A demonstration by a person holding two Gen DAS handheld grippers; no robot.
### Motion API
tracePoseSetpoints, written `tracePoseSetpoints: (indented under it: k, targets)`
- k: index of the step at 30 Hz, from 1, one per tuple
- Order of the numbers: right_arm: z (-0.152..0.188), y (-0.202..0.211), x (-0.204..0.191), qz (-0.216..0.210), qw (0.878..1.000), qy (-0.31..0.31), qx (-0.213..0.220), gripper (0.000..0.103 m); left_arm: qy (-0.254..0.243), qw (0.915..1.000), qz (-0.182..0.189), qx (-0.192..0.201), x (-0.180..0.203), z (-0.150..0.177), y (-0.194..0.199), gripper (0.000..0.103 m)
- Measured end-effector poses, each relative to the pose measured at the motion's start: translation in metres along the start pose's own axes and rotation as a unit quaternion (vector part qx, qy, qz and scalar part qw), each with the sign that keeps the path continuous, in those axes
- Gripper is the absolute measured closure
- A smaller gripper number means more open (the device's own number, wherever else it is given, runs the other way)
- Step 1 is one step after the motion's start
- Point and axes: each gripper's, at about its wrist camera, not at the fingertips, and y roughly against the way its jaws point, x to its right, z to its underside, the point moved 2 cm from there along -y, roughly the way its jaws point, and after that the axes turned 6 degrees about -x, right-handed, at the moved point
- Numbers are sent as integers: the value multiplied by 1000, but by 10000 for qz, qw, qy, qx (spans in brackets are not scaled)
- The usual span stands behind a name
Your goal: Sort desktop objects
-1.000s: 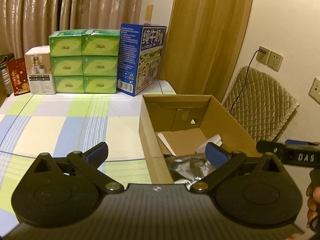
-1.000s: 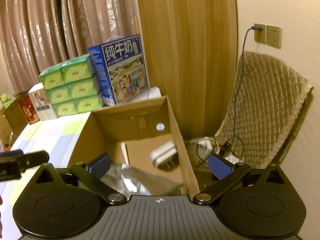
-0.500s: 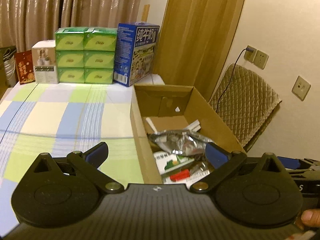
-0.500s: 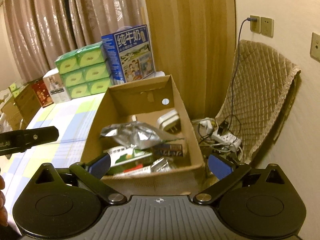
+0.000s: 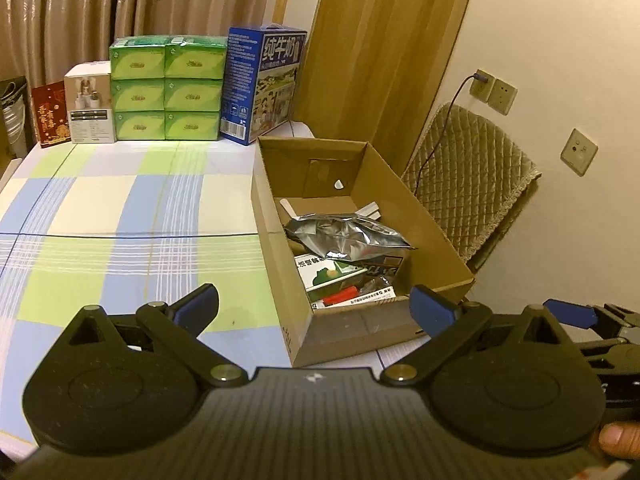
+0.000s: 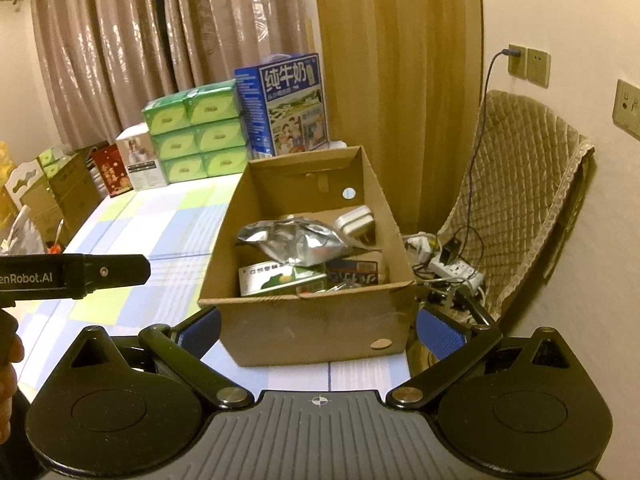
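Both grippers (empty) backed off cardboard box (image 6: 316, 324).

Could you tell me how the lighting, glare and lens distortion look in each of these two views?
Left wrist view: warm, dim yellowish light; the foil bag catches bright glare; fisheye bends the wall at the right edge. Right wrist view: same amber cast; the curtains shine in streaks; dark corners vignette the frame, and the box stays sharp.

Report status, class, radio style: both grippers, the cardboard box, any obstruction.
Left gripper open, empty. Right gripper open, empty, short of cardboard box. Box holds silver foil bag atop packets. Nothing in the way.
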Motion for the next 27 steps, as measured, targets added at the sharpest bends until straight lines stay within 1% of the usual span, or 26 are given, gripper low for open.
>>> tracePoseSetpoints:
  k: [8, 12, 16, 23, 27]
  targets:
    - [8, 10, -9, -48, 10000, 71, -34, 2, 293, 9992, -247, 71, -5, 5, 15, 1]
    - [9, 15, -11, -50, 10000, 67, 3, 2, 408, 9989, -223, 84, -8, 6, 20, 1]
    - [6, 20, -13, -46, 9999, 94, 60, 2, 387, 9991, -159, -42, -7, 7, 21, 1]
    - [2, 31, -17, -89, 9997, 116, 194, 2, 295, 9994, -190, -7, -1, 10, 25, 1]
    - [1, 37, -18, -93, 9996, 118, 256, 2, 245, 9992, -308, 59, 2, 10, 28, 1]
